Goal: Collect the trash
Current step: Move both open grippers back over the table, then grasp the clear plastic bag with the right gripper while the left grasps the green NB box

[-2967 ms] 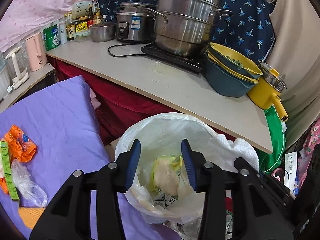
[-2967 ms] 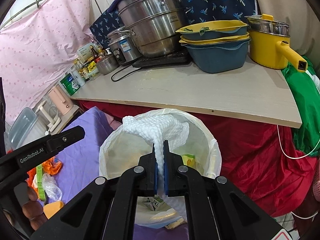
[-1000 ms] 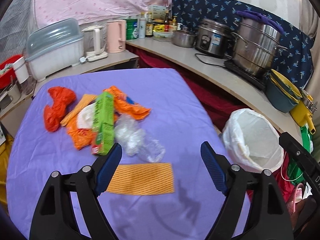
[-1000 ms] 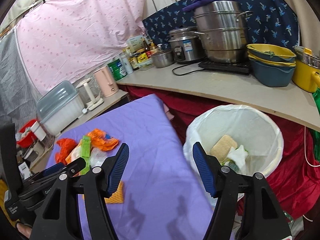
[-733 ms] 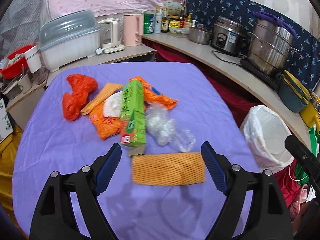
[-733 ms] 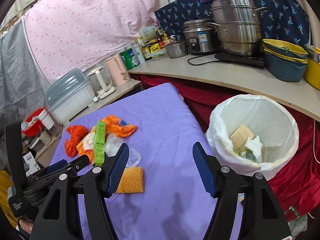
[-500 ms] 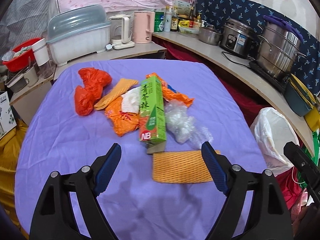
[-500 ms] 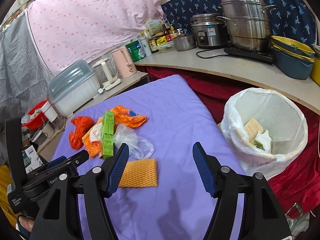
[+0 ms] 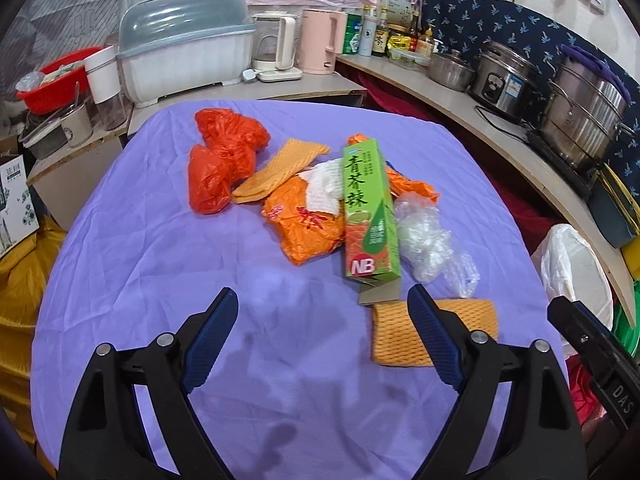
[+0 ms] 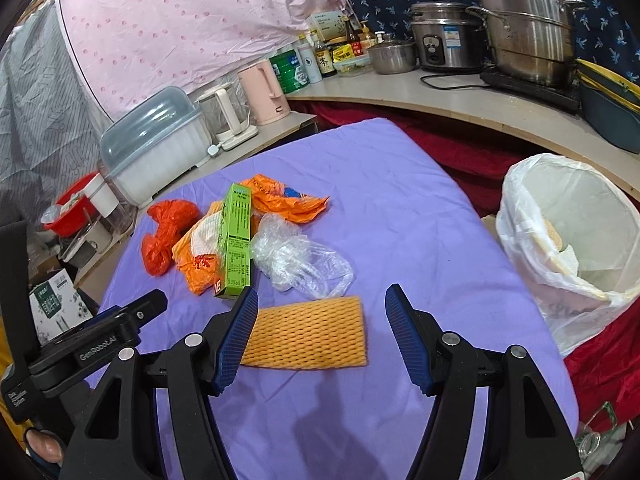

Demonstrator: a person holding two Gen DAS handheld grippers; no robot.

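left claw [image 9: 320,336]: spread, just widened, empty | right claw [image 10: 320,336]: spread, empty, above orange foam net [image 10: 306,338] | bench [image 9: 168,248]

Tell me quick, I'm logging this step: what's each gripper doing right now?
Left gripper: open, has just been opening, holding nothing.
Right gripper: open, empty, above the orange foam net.

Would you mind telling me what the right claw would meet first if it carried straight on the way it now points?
Most likely the orange foam net lying flat on the purple cloth, which sits between the open right claw fingers; depth is uncertain.
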